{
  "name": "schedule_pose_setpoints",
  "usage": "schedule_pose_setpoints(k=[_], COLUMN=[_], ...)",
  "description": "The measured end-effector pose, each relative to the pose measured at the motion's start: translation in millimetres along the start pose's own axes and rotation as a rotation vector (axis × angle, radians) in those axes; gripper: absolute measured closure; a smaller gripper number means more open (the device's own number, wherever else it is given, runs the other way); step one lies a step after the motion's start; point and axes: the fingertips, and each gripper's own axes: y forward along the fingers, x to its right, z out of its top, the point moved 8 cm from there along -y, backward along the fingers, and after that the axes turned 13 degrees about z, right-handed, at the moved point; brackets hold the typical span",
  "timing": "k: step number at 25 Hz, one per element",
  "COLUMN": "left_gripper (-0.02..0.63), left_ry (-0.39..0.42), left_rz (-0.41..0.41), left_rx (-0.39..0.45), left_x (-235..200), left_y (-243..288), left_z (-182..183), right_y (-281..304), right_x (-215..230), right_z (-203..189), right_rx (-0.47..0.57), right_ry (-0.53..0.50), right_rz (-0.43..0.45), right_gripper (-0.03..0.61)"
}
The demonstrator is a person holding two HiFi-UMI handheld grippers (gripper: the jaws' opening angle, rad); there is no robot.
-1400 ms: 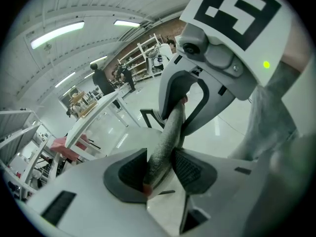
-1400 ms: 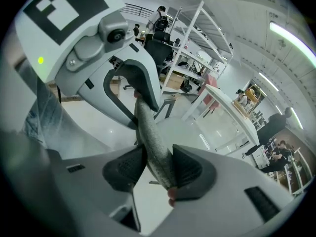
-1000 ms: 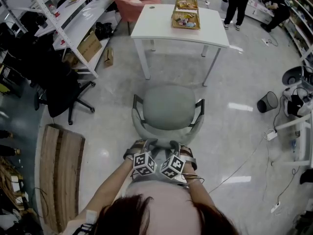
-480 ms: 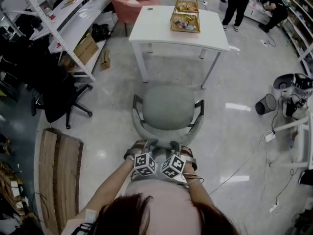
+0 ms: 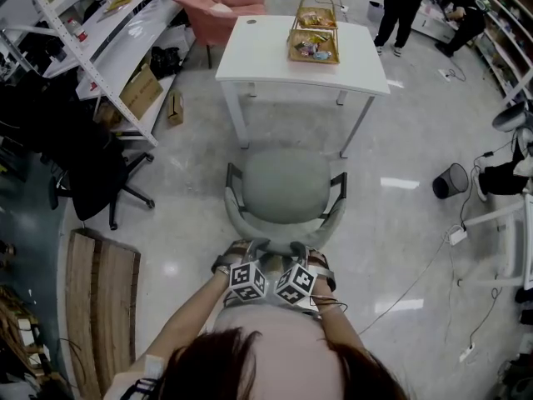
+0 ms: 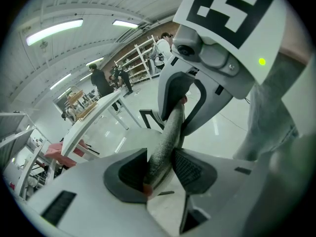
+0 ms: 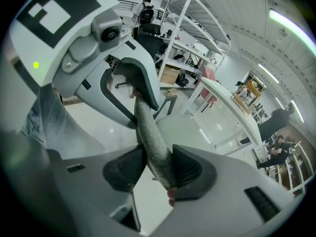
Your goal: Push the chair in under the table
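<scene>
A grey-green chair with black armrests faces a white table; its seat front sits just short of the table's near edge. Both grippers clamp the top rim of the chair's backrest, side by side. My left gripper is shut on that rim, and the grey fabric edge runs between its pads. My right gripper is shut on it too, with the same rim pinched between its pads. Each gripper view shows the other gripper further along the rim.
A wicker basket of small goods stands on the table. A black office chair, shelving, a cardboard box and a wooden board line the left. A bin and cables lie right. People stand beyond.
The chair, both grippers and the person have advanced toward the table, whose near edge now lies closer to the seat. The grip on the backrest is unchanged.
</scene>
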Motion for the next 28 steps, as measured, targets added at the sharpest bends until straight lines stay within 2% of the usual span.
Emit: schedule_pose_setpoints(k=[28], left_gripper=[0.449], left_ry=[0.02], left_rz=[-0.003], left_rx=[0.046], left_x=[-62], left_y=[50], left_z=[0], right_y=[26], right_x=[71], right_z=[28], right_rx=[-0.026], right_ry=[0.017], right_rz=[-0.015], right_gripper=[0.4])
